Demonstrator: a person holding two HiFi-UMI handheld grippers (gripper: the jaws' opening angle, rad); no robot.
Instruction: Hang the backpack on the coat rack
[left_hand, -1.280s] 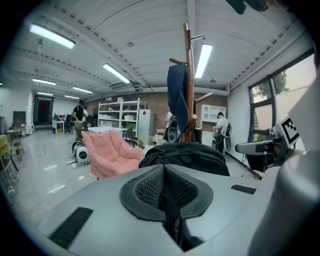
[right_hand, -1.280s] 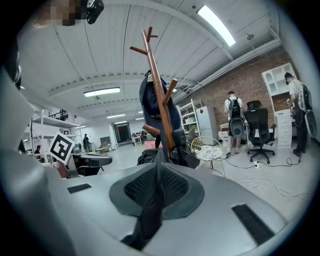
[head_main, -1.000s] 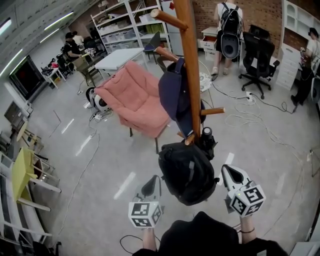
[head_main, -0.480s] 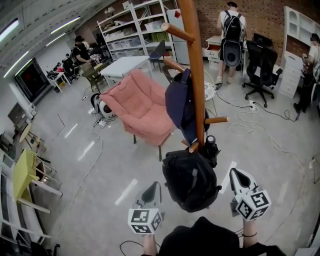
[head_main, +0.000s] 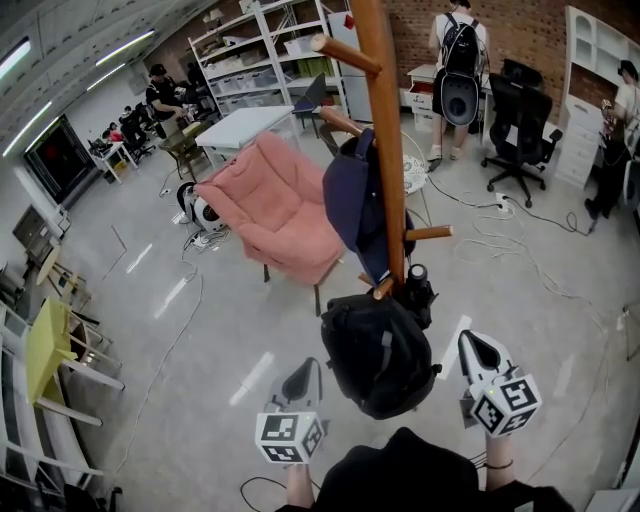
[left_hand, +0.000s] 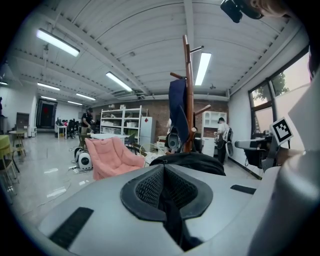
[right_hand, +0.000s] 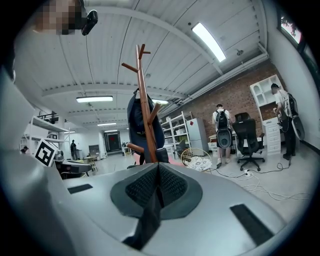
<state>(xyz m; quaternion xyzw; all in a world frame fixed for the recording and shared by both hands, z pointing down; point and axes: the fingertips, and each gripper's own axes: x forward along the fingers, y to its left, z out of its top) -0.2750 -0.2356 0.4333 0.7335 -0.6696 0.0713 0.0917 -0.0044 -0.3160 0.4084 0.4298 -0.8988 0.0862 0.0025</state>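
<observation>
A black backpack (head_main: 378, 350) hangs from a low peg of the wooden coat rack (head_main: 383, 150); it also shows in the left gripper view as a dark hump (left_hand: 190, 161) in front of the rack's pole (left_hand: 188, 95). A navy garment (head_main: 350, 195) hangs higher on the same rack. My left gripper (head_main: 300, 380) is shut and empty, a little left of the backpack and apart from it. My right gripper (head_main: 482, 352) is shut and empty, to the backpack's right. In the right gripper view the rack (right_hand: 145, 107) rises just beyond the jaws.
A pink folding chair (head_main: 275, 205) stands behind the rack at the left. Cables (head_main: 500, 240) trail over the floor at the right. A person with a backpack (head_main: 458, 60) stands by the brick wall, next to a black office chair (head_main: 520, 110). Shelves (head_main: 255, 50) line the back.
The view shifted slightly as the head moved. Both grippers stay shut beside the hanging backpack, about where they were.
</observation>
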